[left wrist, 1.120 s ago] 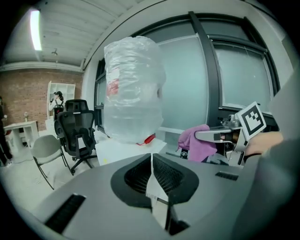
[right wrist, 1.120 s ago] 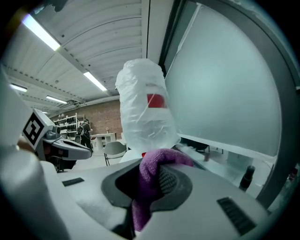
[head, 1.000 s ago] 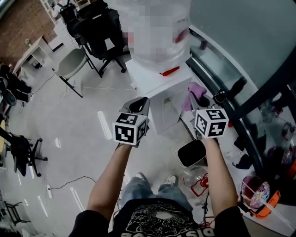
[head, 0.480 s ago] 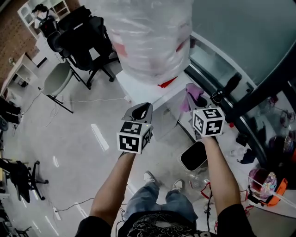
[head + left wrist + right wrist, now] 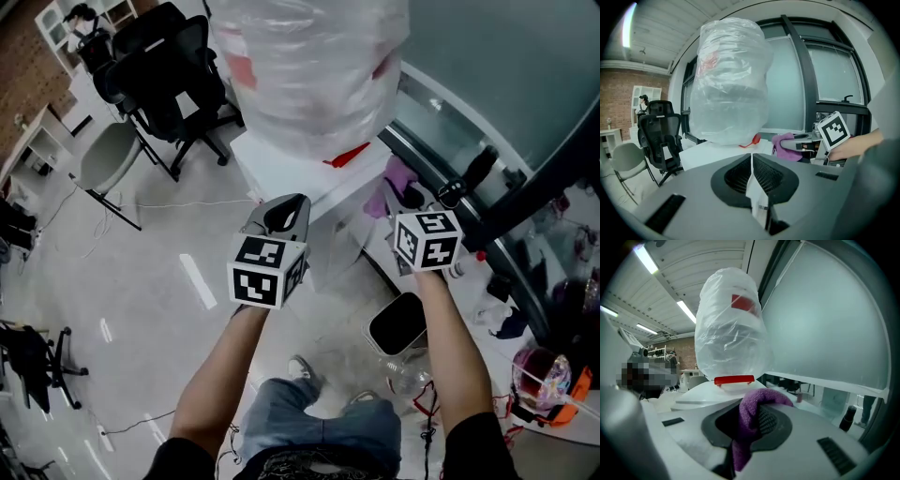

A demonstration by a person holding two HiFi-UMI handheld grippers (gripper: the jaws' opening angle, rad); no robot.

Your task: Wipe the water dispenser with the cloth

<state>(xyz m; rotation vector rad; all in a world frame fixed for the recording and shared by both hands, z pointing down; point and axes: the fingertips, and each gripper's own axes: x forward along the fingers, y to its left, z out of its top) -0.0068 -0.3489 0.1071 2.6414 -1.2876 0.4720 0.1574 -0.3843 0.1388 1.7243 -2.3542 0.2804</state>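
The white water dispenser (image 5: 305,159) carries a big bottle wrapped in clear plastic (image 5: 309,66), with a red tab (image 5: 349,155) at its base. My right gripper (image 5: 405,195) is shut on a purple cloth (image 5: 394,180), held just right of the dispenser's top edge. In the right gripper view the cloth (image 5: 751,420) bulges out between the jaws of that gripper (image 5: 750,411), before the bottle (image 5: 731,324). My left gripper (image 5: 286,208) hovers in front of the dispenser. In the left gripper view it (image 5: 751,161) is shut with nothing in it; the cloth (image 5: 784,140) shows to its right.
A black office chair (image 5: 173,70) and a grey chair (image 5: 103,155) stand left of the dispenser. A black bin (image 5: 401,323) sits on the floor under my right arm. A dark window frame and sill (image 5: 506,211) with a black bottle (image 5: 478,167) run along the right.
The head view has drawn nearer and the dispenser now sits higher in it. Both grippers keep their places in front of the dispenser, the right still shut on the cloth.
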